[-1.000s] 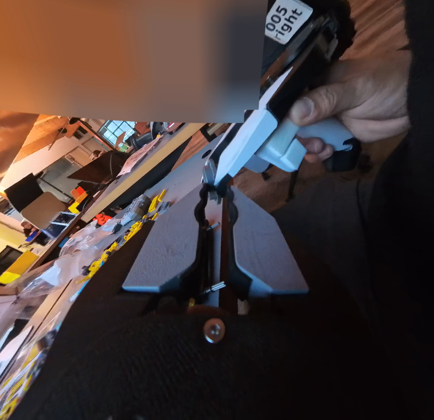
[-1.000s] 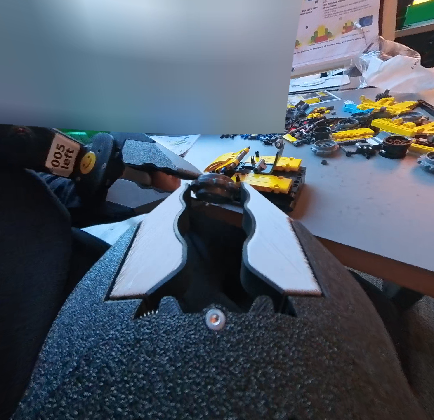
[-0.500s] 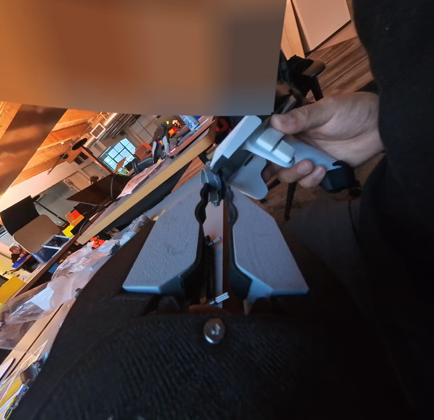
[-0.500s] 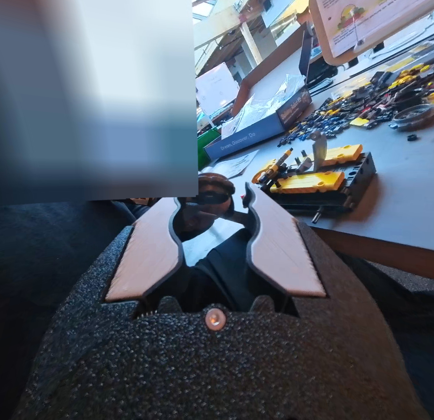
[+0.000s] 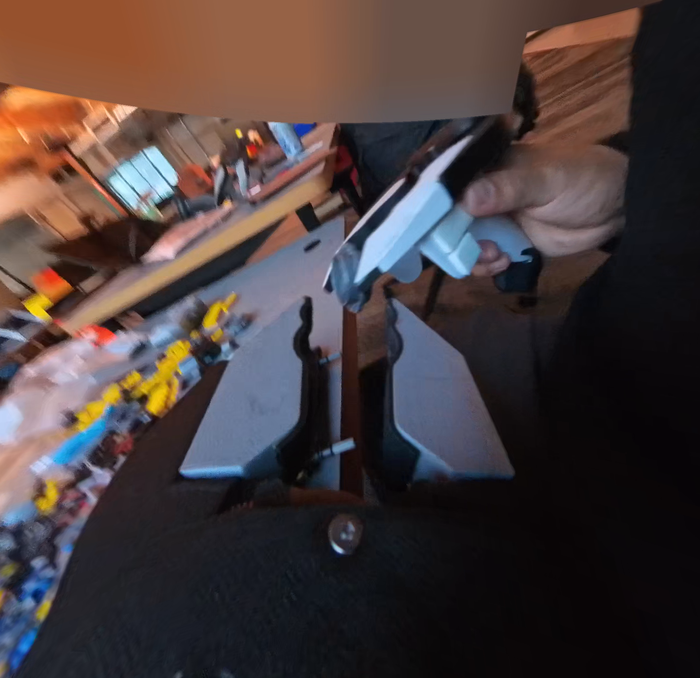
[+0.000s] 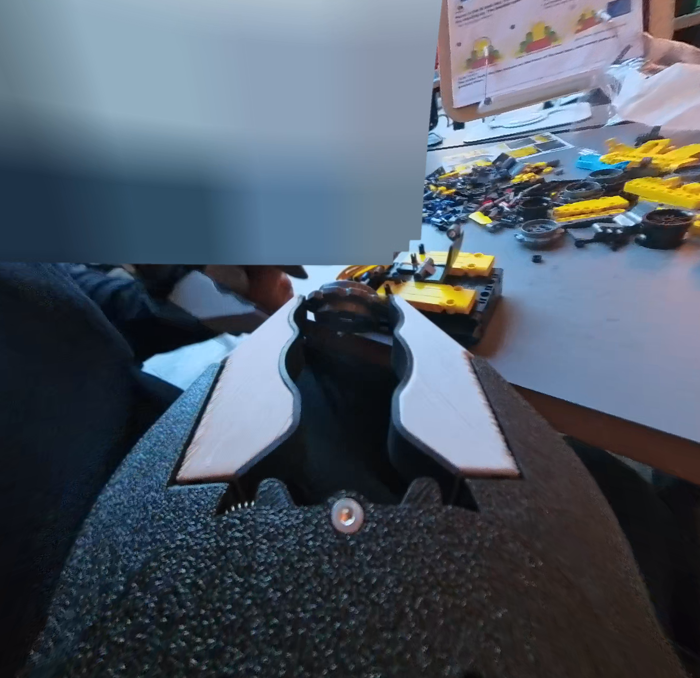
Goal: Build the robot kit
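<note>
My right gripper (image 6: 346, 304) is shut on a dark round wheel (image 6: 348, 313), held in the air just off the near edge of the grey table (image 6: 606, 338). Beyond it on the table stands a black and yellow brick assembly (image 6: 450, 296). My left gripper (image 5: 348, 315) is open and empty. In the left wrist view the wheel (image 5: 346, 281) sits just above the left fingertips, not touching them, gripped by the right gripper's white fingers (image 5: 397, 224). A hand (image 5: 549, 201) holds that gripper. The left gripper shows only as a blur in the right wrist view (image 6: 212, 304).
A pile of loose yellow, black and blue parts and wheels (image 6: 568, 201) covers the far right of the table. A printed sheet on a stand (image 6: 541, 42) and a clear plastic bag (image 6: 659, 88) stand behind it. The table's brown front edge (image 6: 606, 428) runs close by on the right. Only a small space, under 4 cm, lies between the two pairs of fingers.
My left gripper has opened and come off the wheel. My right gripper keeps the wheel and has swung back to face the table.
</note>
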A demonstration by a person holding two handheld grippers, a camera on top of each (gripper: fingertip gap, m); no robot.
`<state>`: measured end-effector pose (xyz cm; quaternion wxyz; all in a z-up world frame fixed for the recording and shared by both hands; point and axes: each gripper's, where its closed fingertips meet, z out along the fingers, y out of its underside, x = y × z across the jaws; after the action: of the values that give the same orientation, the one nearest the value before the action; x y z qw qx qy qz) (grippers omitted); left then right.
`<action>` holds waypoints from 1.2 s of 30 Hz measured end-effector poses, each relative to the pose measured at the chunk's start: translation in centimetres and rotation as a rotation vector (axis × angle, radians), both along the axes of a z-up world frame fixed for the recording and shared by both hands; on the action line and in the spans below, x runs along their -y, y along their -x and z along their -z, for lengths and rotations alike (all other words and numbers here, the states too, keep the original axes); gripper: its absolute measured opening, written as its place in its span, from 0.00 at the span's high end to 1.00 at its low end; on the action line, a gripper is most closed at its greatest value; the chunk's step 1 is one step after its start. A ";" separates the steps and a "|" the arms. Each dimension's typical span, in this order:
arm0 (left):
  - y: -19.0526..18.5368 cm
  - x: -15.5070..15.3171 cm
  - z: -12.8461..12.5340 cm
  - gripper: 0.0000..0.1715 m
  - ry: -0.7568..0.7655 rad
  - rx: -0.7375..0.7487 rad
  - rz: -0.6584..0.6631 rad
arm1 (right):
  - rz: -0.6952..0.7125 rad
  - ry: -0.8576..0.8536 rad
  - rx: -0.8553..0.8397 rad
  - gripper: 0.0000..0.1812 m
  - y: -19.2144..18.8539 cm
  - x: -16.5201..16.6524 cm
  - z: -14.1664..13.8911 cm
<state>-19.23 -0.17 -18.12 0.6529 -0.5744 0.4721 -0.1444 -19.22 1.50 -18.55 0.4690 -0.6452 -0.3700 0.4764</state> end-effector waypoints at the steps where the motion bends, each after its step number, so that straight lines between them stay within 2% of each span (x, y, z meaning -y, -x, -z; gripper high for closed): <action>1: 1.0 -0.3 -0.1 0.74 0.092 0.028 -0.004 | 0.018 -0.011 0.030 0.77 -0.1 -0.1 0.4; 3: 4.3 -2.6 -0.4 0.67 0.298 0.088 -0.123 | 0.072 -0.026 0.091 0.77 -0.5 -0.7 1.7; 4: 6.0 -4.1 -0.1 0.58 0.421 0.089 -0.205 | 0.094 -0.029 0.106 0.77 -0.6 -0.9 2.2; 5: 7.0 -5.0 0.0 0.48 0.527 0.089 -0.233 | 0.115 -0.033 0.112 0.77 -0.7 -1.2 2.5; 6: 7.4 -5.7 0.2 0.49 0.613 0.084 -0.239 | 0.137 -0.040 0.116 0.77 -0.8 -1.4 2.9; 8: 6.9 -6.4 0.9 0.47 0.713 0.047 -0.163 | 0.167 -0.052 0.122 0.77 -0.7 -1.8 3.6; 9: 6.8 -6.8 1.7 0.43 0.753 0.008 -0.137 | 0.177 -0.054 0.126 0.77 -0.6 -2.0 4.0; 13: 6.4 -7.2 5.9 0.43 0.929 -0.208 -0.101 | 0.214 -0.051 0.175 0.77 -0.9 -2.3 5.6; 15: 5.8 -7.3 7.2 0.42 0.940 -0.259 -0.112 | 0.218 -0.037 0.178 0.76 -1.0 -2.6 6.0; 16: 5.7 -7.5 7.6 0.46 0.931 -0.276 -0.122 | 0.221 -0.030 0.178 0.76 -1.0 -2.8 6.2; 18: 5.4 -7.8 8.0 0.47 0.939 -0.269 -0.122 | 0.226 -0.017 0.173 0.76 -0.9 -3.2 6.3; 28: 4.9 -8.0 8.4 0.48 0.870 -0.314 -0.205 | 0.248 0.015 0.185 0.76 -1.0 -3.9 7.1; 36: 4.7 -8.1 8.3 0.48 0.861 -0.281 -0.244 | 0.253 -0.017 0.194 0.77 -0.7 -4.0 6.8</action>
<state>-23.90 7.90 -26.45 0.2971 -0.8584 0.3821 -0.1699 -18.52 5.52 -25.32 0.4928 -0.7256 -0.3333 0.3458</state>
